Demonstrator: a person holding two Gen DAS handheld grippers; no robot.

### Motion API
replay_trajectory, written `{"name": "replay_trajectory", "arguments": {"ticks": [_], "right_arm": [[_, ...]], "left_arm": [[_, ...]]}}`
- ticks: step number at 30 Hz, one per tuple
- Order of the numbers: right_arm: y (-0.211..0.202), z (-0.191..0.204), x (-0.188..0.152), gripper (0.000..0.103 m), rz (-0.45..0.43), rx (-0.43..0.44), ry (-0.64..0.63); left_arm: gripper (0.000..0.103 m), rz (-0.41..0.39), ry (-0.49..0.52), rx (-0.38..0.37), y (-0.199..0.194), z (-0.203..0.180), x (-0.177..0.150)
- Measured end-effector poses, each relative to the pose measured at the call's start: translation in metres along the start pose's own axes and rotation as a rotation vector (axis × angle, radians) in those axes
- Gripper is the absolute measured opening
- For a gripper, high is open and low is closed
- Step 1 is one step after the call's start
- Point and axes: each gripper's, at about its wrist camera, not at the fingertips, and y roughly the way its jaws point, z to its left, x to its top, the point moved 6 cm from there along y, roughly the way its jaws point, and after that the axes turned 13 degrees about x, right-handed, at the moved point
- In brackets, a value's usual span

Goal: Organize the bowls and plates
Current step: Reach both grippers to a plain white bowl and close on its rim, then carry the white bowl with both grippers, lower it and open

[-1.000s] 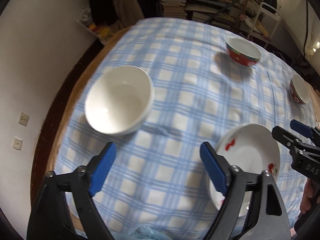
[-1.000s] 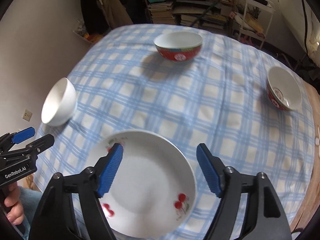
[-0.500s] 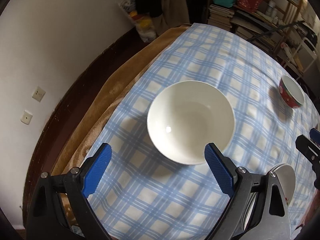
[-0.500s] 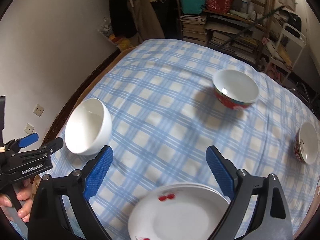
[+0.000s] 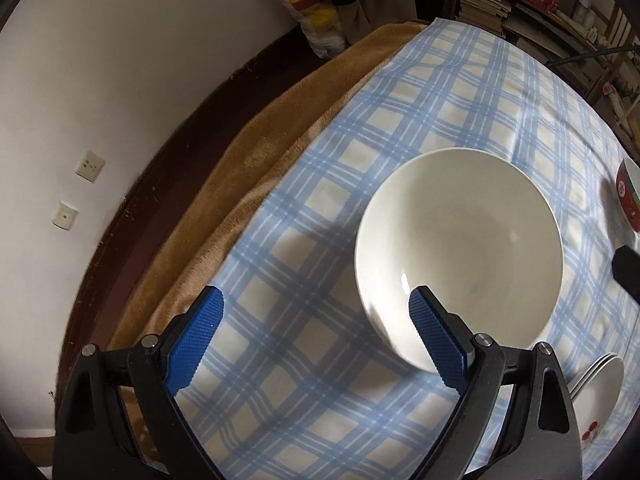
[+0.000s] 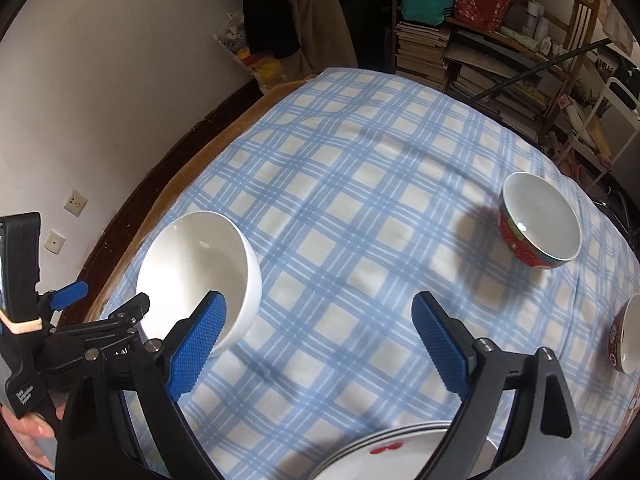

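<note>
A plain white bowl point(image 5: 460, 248) stands on the blue checked tablecloth near the table's left edge; it also shows in the right wrist view point(image 6: 200, 272). My left gripper point(image 5: 316, 340) is open, its right finger over the bowl's near rim and its left finger outside the bowl. My right gripper point(image 6: 320, 340) is open and empty above the cloth, just beyond a stack of white plates point(image 6: 396, 456) with red cherry marks. The plates also show in the left wrist view point(image 5: 596, 404). A red bowl point(image 6: 540, 220) stands at the right, a second red bowl point(image 6: 626, 340) at the far right edge.
A tan blanket point(image 5: 260, 152) sticks out under the cloth along the table's left edge, beside a white wall. Shelves of books point(image 6: 460, 56) and bags stand behind the table. The left gripper's body point(image 6: 72, 336) and a hand show at the right wrist view's lower left.
My left gripper has come closer to the white bowl, so its right finger now overlaps the near rim. My right gripper has swung left and back, and the plates have slid lower in its view.
</note>
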Motion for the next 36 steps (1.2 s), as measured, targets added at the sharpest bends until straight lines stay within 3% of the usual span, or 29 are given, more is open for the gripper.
{"name": "replay_trajectory", "arguments": {"ticks": [10,14,17,18,20,21,22,26,36], "right_arm": [[0.052,0.009,-0.008,0.092,0.074,0.082,0.077],[0.064,0.009,-0.01,0.081,0.097,0.073,0.079],[0.07,0.008,-0.01,0.067,0.11,0.072,0.089],[0.072,0.007,-0.01,0.058,0.115,0.073,0.097],[0.076,0.008,-0.011,0.039,0.136,0.12,0.114],[0.079,0.011,-0.012,0.021,0.155,0.151,0.122],[0.08,0.014,-0.012,0.012,0.166,0.171,0.129],[0.08,0.019,-0.014,0.011,0.16,0.145,0.112],[0.065,0.015,-0.023,0.01,0.114,0.126,0.099]], "left_arm": [[0.089,0.069,-0.04,-0.079,0.028,-0.008,0.003],[0.072,0.104,-0.044,-0.087,0.04,-0.011,0.0],[0.052,0.136,-0.069,-0.157,0.045,-0.013,-0.002],[0.042,0.141,-0.085,-0.197,0.044,-0.015,-0.002],[0.033,0.126,-0.099,-0.233,0.04,-0.017,-0.001],[0.026,0.118,-0.093,-0.244,0.037,-0.018,-0.002],[0.021,0.12,-0.089,-0.25,0.035,-0.02,-0.003],[0.01,0.119,-0.078,-0.254,0.029,-0.025,-0.005],[0.009,0.103,-0.072,-0.289,0.014,-0.027,-0.006]]}}
